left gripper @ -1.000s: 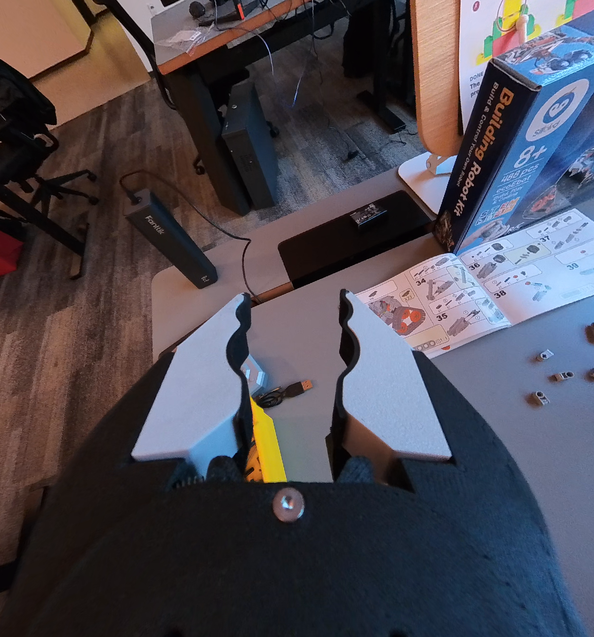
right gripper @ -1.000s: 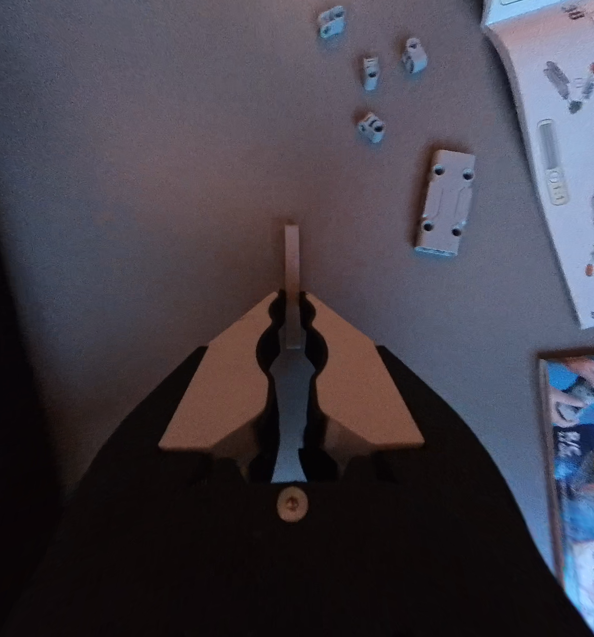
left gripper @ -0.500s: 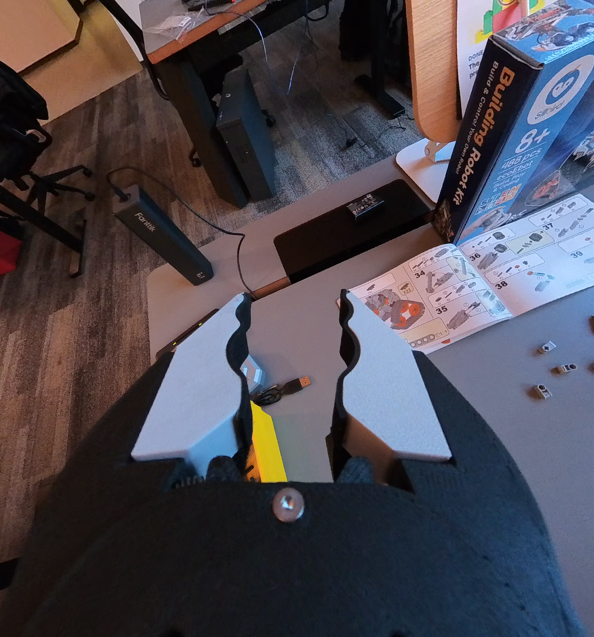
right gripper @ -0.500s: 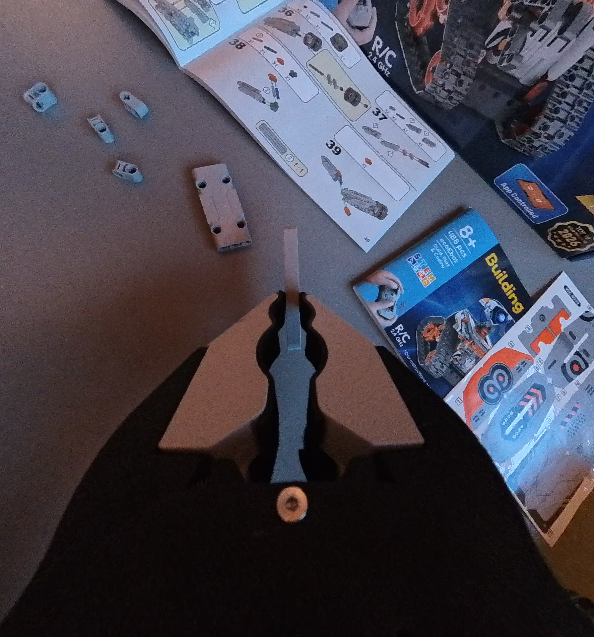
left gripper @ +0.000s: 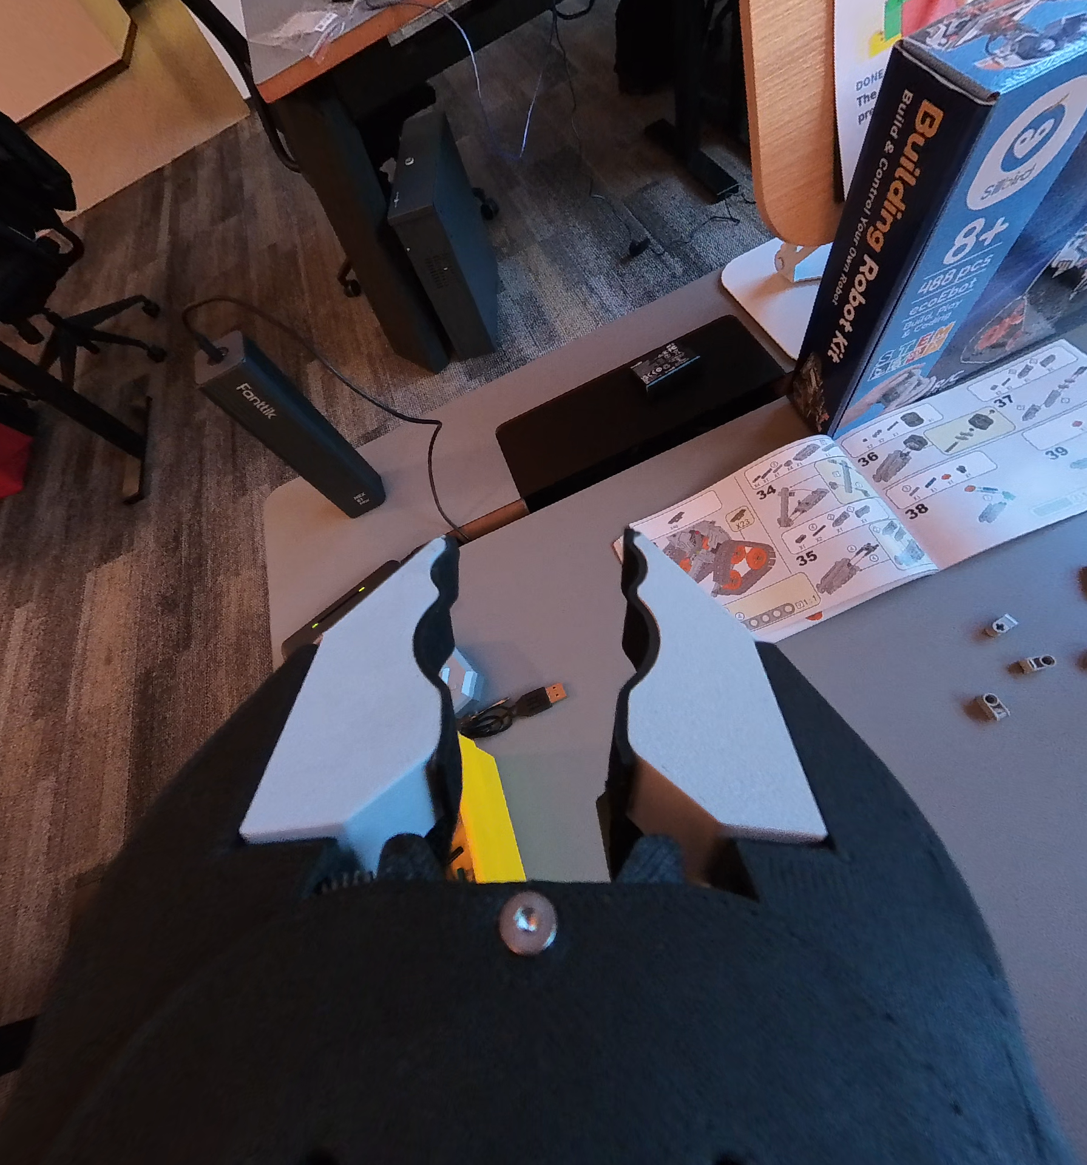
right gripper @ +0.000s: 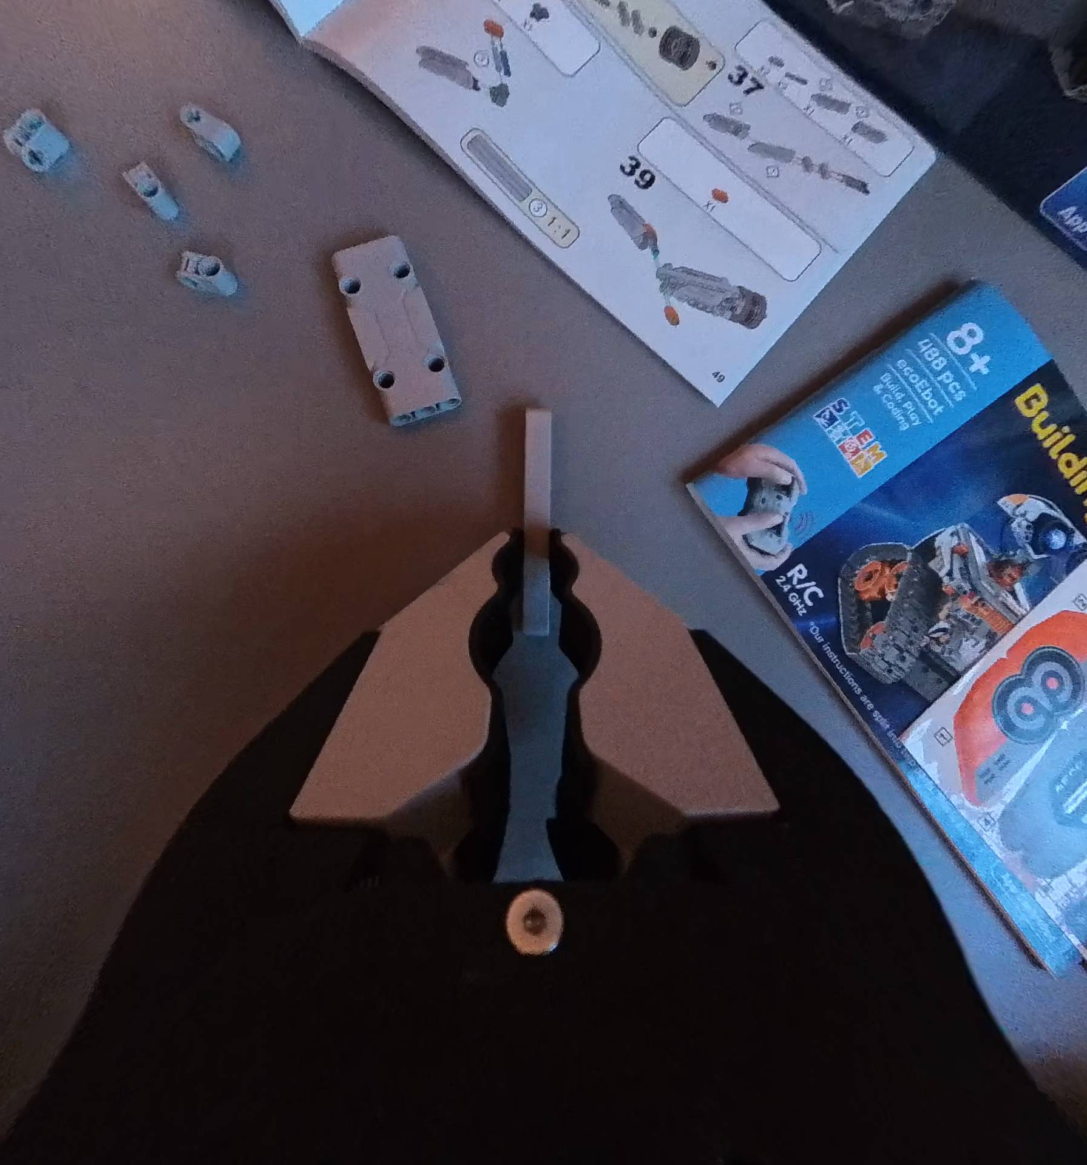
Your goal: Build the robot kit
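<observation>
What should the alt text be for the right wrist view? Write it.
The right tool is shut on a thin grey strip above a grey table. A flat grey plate and four small grey connectors lie ahead, with an open instruction booklet beyond.

Office workspace. Upper middle of left wrist view: black-legged desk with orange-edged top, dark computer tower under it, loose cables on grey carpet. Left edge: black wheeled office chair on wood-pattern floor. Foreground: grey tabletop with open white instruction booklet, blue toy-kit box.
</observation>
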Motion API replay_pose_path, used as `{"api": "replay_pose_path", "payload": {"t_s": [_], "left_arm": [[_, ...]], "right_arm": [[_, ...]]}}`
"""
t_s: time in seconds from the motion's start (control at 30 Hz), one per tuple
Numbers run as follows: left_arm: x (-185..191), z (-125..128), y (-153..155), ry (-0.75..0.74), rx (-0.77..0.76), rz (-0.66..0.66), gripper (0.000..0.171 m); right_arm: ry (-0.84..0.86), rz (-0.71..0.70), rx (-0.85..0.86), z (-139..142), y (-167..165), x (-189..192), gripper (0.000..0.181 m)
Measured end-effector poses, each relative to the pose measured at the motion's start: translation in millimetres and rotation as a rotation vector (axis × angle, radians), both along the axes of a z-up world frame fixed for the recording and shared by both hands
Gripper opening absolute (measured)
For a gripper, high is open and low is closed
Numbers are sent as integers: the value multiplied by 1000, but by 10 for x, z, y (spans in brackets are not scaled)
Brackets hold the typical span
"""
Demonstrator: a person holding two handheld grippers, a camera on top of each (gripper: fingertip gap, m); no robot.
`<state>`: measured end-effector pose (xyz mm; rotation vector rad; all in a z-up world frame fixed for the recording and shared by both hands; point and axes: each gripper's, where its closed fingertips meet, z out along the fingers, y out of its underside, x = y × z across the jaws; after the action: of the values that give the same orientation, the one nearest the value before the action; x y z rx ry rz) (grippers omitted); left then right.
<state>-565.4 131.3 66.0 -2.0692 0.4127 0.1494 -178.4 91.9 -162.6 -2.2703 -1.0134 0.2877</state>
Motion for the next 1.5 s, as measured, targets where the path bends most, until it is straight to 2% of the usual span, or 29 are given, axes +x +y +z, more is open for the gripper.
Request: {"api": "replay_pose_path", "payload": {"t_s": [0.13, 0.23, 0.4, 0.47, 0.53, 0.6, 0.8, 0.83, 0.87, 0.9, 0.97, 1.0, 1.07, 1.13, 1.17, 1.23, 1.37, 1.43, 1.5], "left_arm": [[14, -2, -18, 4, -4, -9, 51], [-12, 34, -41, 4, 9, -1, 51], [-28, 109, -72, -28, 37, 1, 48], [-24, 137, -75, -32, 50, 1, 47], [-3, 140, -72, -32, 52, -4, 47], [21, 116, -64, -22, 43, -11, 47], [73, 43, -23, -4, 17, -20, 47], [76, 31, -19, 1, 13, -19, 47], [80, 25, -16, 5, 11, -19, 47], [85, 22, -14, 8, 10, -20, 47], [92, 31, -13, 5, 15, -19, 48], [92, 59, -7, -4, 29, -12, 52], [125, 176, 1, -52, 86, -12, 53], [250, 318, -6, -148, 148, -60, 53], [338, 392, -12, -208, 178, -97, 53], [561, 524, -23, -343, 233, -194, 53], [1267, 521, -72, -661, 170, -476, 56], [1669, 452, -118, -756, 133, -612, 48], [1940, 426, -110, -778, 248, -644, 43]], "right_arm": [[20, 9, 11, 39, -29, -64, 9], [4, 39, 58, 93, -21, -114, 26], [7, 94, 226, 406, -18, -299, 29], [-6, 92, 212, 410, -38, -288, 39], [-64, 50, 174, 318, -21, -164, 39], [-108, 22, 151, 220, 20, -51, 38], [-35, -20, 18, 72, -28, -2, 35], [-25, -14, 5, 47, -34, -18, 30], [-3, 2, -19, 47, -77, -54, 7], [-1, 10, -29, 41, -90, -71, 7], [1, -3, 90, 201, 23, -114, 7], [50, -6, 184, 386, 72, -193, 7], [243, -29, 341, 791, 124, -417, 7], [477, -47, 421, 1100, 84, -610, 7], [575, -54, 431, 1222, 34, -671, 7], [701, -79, 420, 1290, 3, -780, 7], [770, -115, 472, 1262, 73, -939, 7], [740, -152, 557, 1255, 158, -989, 7], [740, -204, 630, 1310, 229, -1061, 7]]}}
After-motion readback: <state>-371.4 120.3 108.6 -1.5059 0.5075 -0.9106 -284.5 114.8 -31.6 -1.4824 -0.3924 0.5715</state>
